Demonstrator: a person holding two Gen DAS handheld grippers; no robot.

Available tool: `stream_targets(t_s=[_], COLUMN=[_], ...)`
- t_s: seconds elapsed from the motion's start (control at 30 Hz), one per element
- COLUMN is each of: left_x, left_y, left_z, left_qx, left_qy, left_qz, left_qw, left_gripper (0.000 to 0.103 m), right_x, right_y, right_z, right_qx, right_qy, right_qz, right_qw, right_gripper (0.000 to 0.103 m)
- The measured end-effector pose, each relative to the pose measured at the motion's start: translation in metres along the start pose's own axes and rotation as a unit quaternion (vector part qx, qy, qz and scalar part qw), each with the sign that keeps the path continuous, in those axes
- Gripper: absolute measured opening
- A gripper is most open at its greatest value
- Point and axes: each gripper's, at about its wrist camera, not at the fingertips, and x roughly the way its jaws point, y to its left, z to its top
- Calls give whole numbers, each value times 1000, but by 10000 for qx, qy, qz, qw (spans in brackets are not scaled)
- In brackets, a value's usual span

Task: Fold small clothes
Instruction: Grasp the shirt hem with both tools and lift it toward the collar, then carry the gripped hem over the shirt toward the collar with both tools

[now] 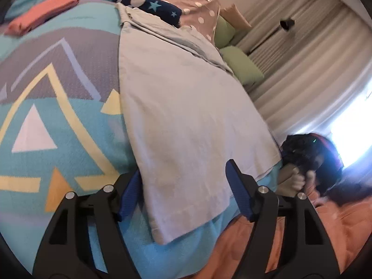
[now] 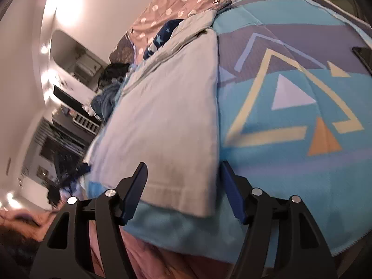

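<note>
A pale grey garment (image 1: 186,107) lies flat on the patterned turquoise blanket (image 1: 58,121), folded into a long strip that runs away from me. Its near end lies between the blue pads of my left gripper (image 1: 183,169), which is open; the pads stand wide apart and do not press on the cloth. In the right wrist view the same garment (image 2: 167,107) has its near corner between the fingers of my right gripper (image 2: 183,165), also open with clear gaps beside the cloth.
A folded orange cloth (image 1: 41,14) and a navy star-print garment (image 1: 151,7) lie further up the bed. Green pillows (image 1: 241,65) and curtains (image 1: 302,58) are on the right. A dark flat object (image 2: 363,55) lies on the blanket. An orange sheet (image 1: 255,244) hangs below the blanket's edge.
</note>
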Motion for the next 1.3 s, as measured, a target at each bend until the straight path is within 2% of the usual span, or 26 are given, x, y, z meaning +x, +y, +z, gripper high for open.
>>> stream_targets(t_s=[0.17,0.3,0.37,0.4,0.43,0.47,0.53,0.6,0.73,0.87,1.0,1.07,1.2,1.3], left_x=[-7,6,15,19,21,23,16,2,-30,-58,-72,-85,-122,-140], left_y=[-9,-4,-4,-4,-1,3,0,-9,-35,-53,-62,-71,-98,-114], left_z=[-18,-4,5,8,9,10,9,12,32,43,43,39,28,24], left_qx=[197,118,70,4,-142,-395,-514,-469,-122,85,-21,13,306,579], left_qy=[153,-6,-47,-51,-34,-13,-246,-516,-1177,-1723,-2090,-2221,-2496,-2728], left_qz=[6,-250,-191,-92,-41,-69,-130,-272,-622,-954,-1474,-1496,-1309,-1185], left_qw=[9997,9996,9998,9999,9999,9992,9983,9972,9910,9804,9667,9635,9590,9530], left_gripper=[65,64,50,26,5,5,4,4,4,4,2,2,2,2], right_x=[-8,10,15,18,19,16,1,-15,-30,-41,-68,-89,-131,-141], right_y=[-3,-12,-5,-4,-4,-4,1,13,47,71,84,92,112,117], right_z=[-15,0,7,9,9,8,7,13,32,44,45,41,20,16], right_qx=[69,421,354,443,553,689,709,592,48,-219,-344,-436,-789,-963], right_qy=[78,-19,-62,-50,-28,-118,-449,-773,-1081,-1443,-1895,-2097,-2522,-2717], right_qz=[324,896,734,575,597,681,821,1072,1197,1417,1662,1589,1276,1099], right_qw=[9994,9951,9967,9974,9967,9952,9931,9895,9869,9791,9671,9638,9560,9512], right_gripper=[65,65,54,33,10,8,7,7,7,7,6,6,6,6])
